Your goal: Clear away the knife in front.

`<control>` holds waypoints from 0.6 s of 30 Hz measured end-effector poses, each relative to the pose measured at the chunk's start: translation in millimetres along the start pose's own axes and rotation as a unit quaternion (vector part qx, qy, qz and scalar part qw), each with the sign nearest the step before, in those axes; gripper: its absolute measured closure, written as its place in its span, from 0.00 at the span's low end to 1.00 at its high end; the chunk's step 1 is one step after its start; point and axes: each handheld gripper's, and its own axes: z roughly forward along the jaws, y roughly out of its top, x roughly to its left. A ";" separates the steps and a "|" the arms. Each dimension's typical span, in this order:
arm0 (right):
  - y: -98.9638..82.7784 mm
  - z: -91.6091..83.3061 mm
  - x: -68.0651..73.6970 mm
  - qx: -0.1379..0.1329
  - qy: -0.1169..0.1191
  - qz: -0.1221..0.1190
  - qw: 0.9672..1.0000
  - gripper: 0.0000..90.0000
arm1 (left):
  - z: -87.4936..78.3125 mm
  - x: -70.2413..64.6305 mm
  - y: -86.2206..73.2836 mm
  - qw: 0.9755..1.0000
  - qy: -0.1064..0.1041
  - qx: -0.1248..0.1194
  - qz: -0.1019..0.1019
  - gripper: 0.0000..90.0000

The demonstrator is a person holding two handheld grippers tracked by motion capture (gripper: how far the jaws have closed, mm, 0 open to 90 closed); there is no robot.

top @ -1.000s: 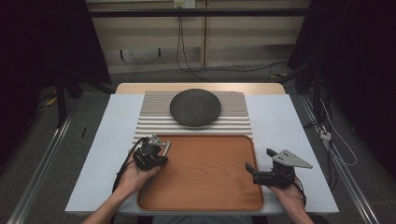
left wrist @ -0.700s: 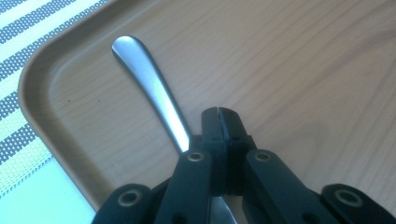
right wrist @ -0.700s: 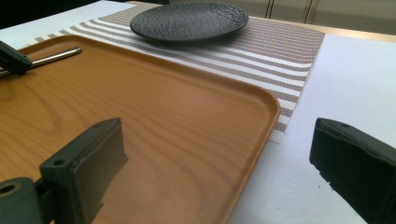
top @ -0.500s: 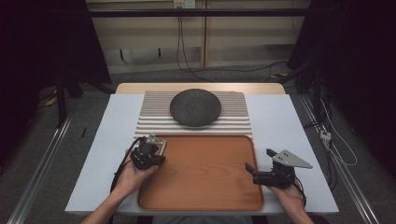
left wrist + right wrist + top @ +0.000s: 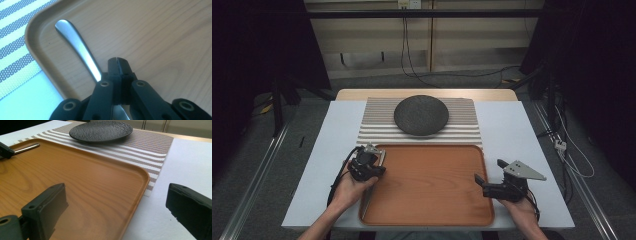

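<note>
High view puts the person's two hands at the near edge of the white table (image 5: 512, 130), each holding a black two-jaw gripper. The left gripper (image 5: 373, 156) sits over the near-left corner of the brown wooden tray (image 5: 432, 185). Left gripper view shows its jaws pressed together, pad against pad, with nothing between the tips; a slim silver metal cutlery handle (image 5: 79, 48) lies on the tray floor just beside them, passes under the gripper body, and ends with its rounded tip close to the tray's curved corner. Whether the jaws touch that handle I cannot tell.

The right gripper (image 5: 487, 181) rests at the tray's near-right edge. Right gripper view shows its jaws standing wide apart, one over the wood, the other over the white tabletop, the tray's rim between them and nothing gripped.

Beyond the tray lies a grey-and-white striped place mat (image 5: 377, 125), its near edge touching the tray's far rim. A round, dark, rough-textured plate (image 5: 421, 115) sits on the mat's middle, well apart from both grippers.
</note>
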 end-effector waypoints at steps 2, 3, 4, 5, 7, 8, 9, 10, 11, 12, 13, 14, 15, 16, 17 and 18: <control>0.0 0.1 0.0 0.000 0.000 0.000 1.000 0.03 | -0.8 2.1 -0.9 1.000 -0.001 0.002 -0.004 1.00; 0.0 0.2 0.1 0.000 0.001 0.000 1.000 0.03 | -1.2 3.1 -1.2 1.000 -0.001 0.002 -0.005 1.00; 0.0 0.2 0.1 0.000 0.001 0.000 1.000 0.03 | -1.6 4.2 -1.4 1.000 0.000 0.003 -0.007 1.00; 0.0 0.2 0.2 0.000 0.001 0.000 1.000 0.03 | -2.1 5.5 -1.5 1.000 0.003 0.004 -0.007 1.00; 0.0 0.3 0.2 0.001 0.000 0.000 1.000 0.03 | -2.7 7.3 -2.2 1.000 0.002 0.004 -0.012 1.00; 0.0 0.2 0.2 0.000 0.000 0.000 1.000 0.03 | -2.9 7.9 -2.6 1.000 0.001 0.003 -0.013 1.00; 0.0 0.3 0.1 0.000 0.000 0.000 1.000 0.03 | -3.2 8.2 -3.0 1.000 -0.002 0.005 -0.012 1.00; 0.0 0.3 0.1 0.000 0.000 0.000 1.000 0.03 | -3.3 8.0 -3.1 1.000 -0.001 0.005 -0.011 1.00; 0.0 0.4 0.1 0.001 0.000 0.001 1.000 0.03 | -3.3 7.6 -3.2 1.000 0.001 0.005 -0.011 1.00; 0.1 0.5 0.1 0.001 0.000 0.001 1.000 0.03 | -3.3 7.5 -3.2 1.000 0.001 0.005 -0.011 1.00; 0.1 0.6 0.1 0.001 0.000 0.001 1.000 0.03 | -3.3 7.5 -3.3 1.000 0.001 0.005 -0.011 1.00; 0.1 0.7 0.2 0.001 0.000 0.000 1.000 0.03 | -3.5 7.7 -3.5 1.000 0.001 0.004 -0.012 1.00; 0.1 0.6 0.3 0.001 0.000 0.000 1.000 0.03 | -3.5 7.6 -3.7 1.000 0.001 0.002 -0.012 1.00; 0.1 0.5 0.3 0.000 0.001 -0.001 1.000 0.03 | -3.5 7.7 -4.0 1.000 -0.001 -0.001 -0.012 0.99; 0.1 0.4 0.2 0.000 0.000 -0.001 1.000 0.03 | -3.9 7.2 -4.1 1.000 -0.001 -0.009 -0.015 0.97; 0.1 0.3 0.1 0.000 0.000 0.000 1.000 0.03 | -5.1 7.1 -3.8 1.000 0.001 -0.012 -0.009 0.95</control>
